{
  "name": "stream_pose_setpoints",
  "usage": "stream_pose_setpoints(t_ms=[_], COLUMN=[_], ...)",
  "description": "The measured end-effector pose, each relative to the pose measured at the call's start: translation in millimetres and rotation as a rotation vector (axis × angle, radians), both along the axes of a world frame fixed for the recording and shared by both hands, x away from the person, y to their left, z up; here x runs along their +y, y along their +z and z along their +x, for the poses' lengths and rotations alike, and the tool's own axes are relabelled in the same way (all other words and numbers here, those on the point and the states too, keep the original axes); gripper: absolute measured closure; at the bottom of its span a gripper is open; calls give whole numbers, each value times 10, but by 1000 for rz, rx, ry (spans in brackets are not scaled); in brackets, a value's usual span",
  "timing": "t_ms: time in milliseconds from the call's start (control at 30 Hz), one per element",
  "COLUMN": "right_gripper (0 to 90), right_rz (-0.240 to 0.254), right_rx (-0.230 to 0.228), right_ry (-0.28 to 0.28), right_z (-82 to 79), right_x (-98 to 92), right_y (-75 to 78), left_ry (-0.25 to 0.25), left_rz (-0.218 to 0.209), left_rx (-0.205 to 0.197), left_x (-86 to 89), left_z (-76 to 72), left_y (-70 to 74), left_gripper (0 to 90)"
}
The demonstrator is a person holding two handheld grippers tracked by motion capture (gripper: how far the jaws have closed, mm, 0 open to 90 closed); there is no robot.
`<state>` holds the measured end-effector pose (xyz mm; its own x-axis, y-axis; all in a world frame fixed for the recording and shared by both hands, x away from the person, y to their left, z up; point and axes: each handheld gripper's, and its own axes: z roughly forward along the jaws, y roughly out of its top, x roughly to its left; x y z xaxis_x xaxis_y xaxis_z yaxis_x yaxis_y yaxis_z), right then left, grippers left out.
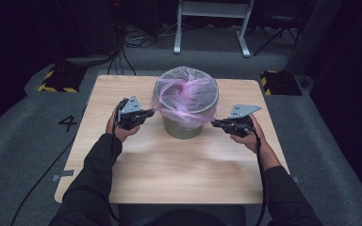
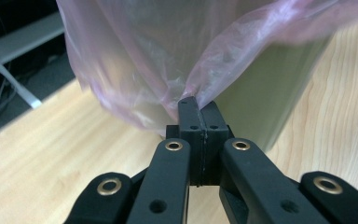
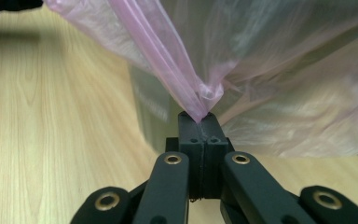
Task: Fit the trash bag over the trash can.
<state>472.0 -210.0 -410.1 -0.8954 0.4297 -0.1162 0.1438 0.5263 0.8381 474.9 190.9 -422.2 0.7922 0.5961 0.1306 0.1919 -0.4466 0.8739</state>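
High view, nearest us: our left gripper (image 1: 152, 112) and right gripper (image 1: 215, 123) flank the bin (image 1: 183, 128).
Left tongs: clamped tight on a fold of the pink bag (image 2: 214, 84).
Right tongs: pinched on the bag's other side.
Bin: mid-table (image 1: 122, 160), bag draped over its rim.
Beyond: white frame (image 1: 212, 12), perhaps a desk.

A light wooden table (image 1: 169, 165) is being lit from above, while the room around it is being left in deep shadow. Grey carpet (image 1: 320, 155) is being shown on every side of the table. A dark "4" (image 1: 68, 123) is being displayed on the carpet left of the table. Two black-and-yellow striped blocks (image 1: 59, 80) are being kept at the table's far corners. Beyond the table, a white metal frame (image 1: 212, 23) and loose cables (image 1: 136, 40) are being seen.
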Motion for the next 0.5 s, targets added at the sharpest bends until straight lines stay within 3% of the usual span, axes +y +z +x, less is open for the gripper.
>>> stream_pose_setpoints(t_ms=[33, 200, 233, 267, 333, 367, 400, 500], right_gripper=[900, 900, 900, 900, 894, 894, 895, 900], right_rz=[-43, -75, -92, -108, -121, -126, -138, -152], right_rx=[21, 79, 94, 101, 108, 123, 120, 132], right_ry=[-10, -55, -73, -87, -99, -113, -121, -142], right_z=[40, 189, 237, 273, 300, 332, 339, 367], right_x=[11, -26, -34, -37, -40, -51, -56, -83], right_y=[-91, -240, -285, -322, -358, -406, -414, -444], left_ry=[11, 23, 45, 53, 61, 74, 81, 95], left_rz=[16, 37, 78, 81, 73, 26, 16, 10], left_rx=[17, 24, 32, 41, 55, 75, 82, 110], left_x=[4, 6, -3, 2, 16, 60, 85, 120], left_z=[11, 22, 43, 61, 80, 103, 113, 130], left_y=[-69, -98, -154, -188, -217, -256, -268, -316], left_gripper=[900, 900, 900, 900, 900, 900, 898, 865])
